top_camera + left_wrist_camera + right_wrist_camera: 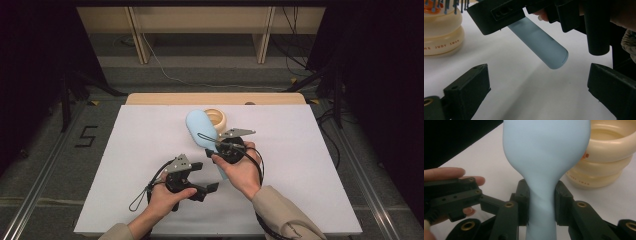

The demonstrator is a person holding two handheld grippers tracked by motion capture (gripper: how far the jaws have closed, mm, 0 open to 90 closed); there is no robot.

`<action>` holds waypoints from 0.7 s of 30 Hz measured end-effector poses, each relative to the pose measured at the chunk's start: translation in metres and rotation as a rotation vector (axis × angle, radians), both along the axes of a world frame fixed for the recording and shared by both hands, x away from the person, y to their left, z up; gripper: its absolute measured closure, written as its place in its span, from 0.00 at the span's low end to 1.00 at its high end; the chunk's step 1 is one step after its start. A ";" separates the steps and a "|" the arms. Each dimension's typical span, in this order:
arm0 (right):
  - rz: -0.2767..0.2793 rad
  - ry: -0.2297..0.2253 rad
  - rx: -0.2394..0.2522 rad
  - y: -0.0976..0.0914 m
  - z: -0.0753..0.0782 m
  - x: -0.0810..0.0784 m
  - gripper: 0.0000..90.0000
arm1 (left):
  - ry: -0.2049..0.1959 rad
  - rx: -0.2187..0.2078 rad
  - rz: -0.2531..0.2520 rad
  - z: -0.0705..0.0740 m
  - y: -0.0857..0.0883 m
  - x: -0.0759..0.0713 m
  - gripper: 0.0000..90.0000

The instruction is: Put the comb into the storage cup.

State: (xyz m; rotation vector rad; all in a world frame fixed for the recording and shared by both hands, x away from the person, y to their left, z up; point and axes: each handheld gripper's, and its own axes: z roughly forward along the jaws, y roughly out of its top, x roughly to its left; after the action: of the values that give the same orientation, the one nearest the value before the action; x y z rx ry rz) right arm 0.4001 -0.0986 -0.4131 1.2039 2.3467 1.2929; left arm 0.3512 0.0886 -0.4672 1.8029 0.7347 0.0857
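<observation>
A pale blue hairbrush [199,127] lies tilted, its head resting on a cream ringed pot [218,118] at the back middle of the white board. My right gripper [214,151] is shut on the brush's thin neck; in the right gripper view both pads [522,197] press the handle [541,202] just below the wide head [544,150]. The handle's round end [544,47] sticks out toward my left gripper [536,92], which stands open with nothing between its jaws. In the high view the left gripper [206,176] sits just left of the handle end, apart from it.
The cream pot [441,35] carries small orange lettering, and blue bristles hang over its top. A white board [145,145] covers the table, with a wooden strip [165,98] along its far edge. Cables trail from both grippers, and table legs and wires lie on the floor beyond.
</observation>
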 end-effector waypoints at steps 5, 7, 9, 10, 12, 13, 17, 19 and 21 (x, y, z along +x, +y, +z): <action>0.006 -0.007 0.001 0.002 0.001 -0.002 0.78 | 0.026 -0.012 0.004 -0.001 -0.007 0.004 0.06; 0.011 -0.010 0.001 0.002 0.002 -0.002 0.78 | 0.037 -0.019 0.002 -0.001 -0.009 0.006 0.06; 0.012 -0.014 0.002 0.003 0.002 -0.003 0.78 | 0.047 -0.030 0.008 -0.002 -0.010 0.007 0.07; 0.012 -0.014 0.002 0.003 0.002 -0.003 0.78 | 0.051 -0.036 0.009 -0.002 -0.010 0.008 0.08; 0.014 -0.017 0.002 0.003 0.002 -0.003 0.78 | 0.045 -0.036 0.018 -0.003 -0.011 0.009 0.11; 0.014 -0.016 0.001 0.003 0.002 -0.004 0.78 | 0.047 -0.041 0.018 -0.003 -0.011 0.009 0.12; 0.015 -0.022 0.003 0.004 0.002 -0.004 0.78 | 0.060 -0.059 0.011 -0.003 -0.013 0.010 0.12; 0.015 -0.024 0.003 0.004 0.002 -0.004 0.78 | 0.069 -0.073 0.008 -0.003 -0.013 0.011 0.12; 0.014 -0.026 0.003 0.005 0.003 -0.004 0.78 | 0.080 -0.086 0.011 -0.003 -0.013 0.011 0.13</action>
State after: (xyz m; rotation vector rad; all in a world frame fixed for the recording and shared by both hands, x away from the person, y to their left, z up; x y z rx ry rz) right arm 0.3959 -0.0940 -0.4105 1.1666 2.3399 1.3091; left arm 0.3623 0.0757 -0.4700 1.7284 0.7934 -0.0111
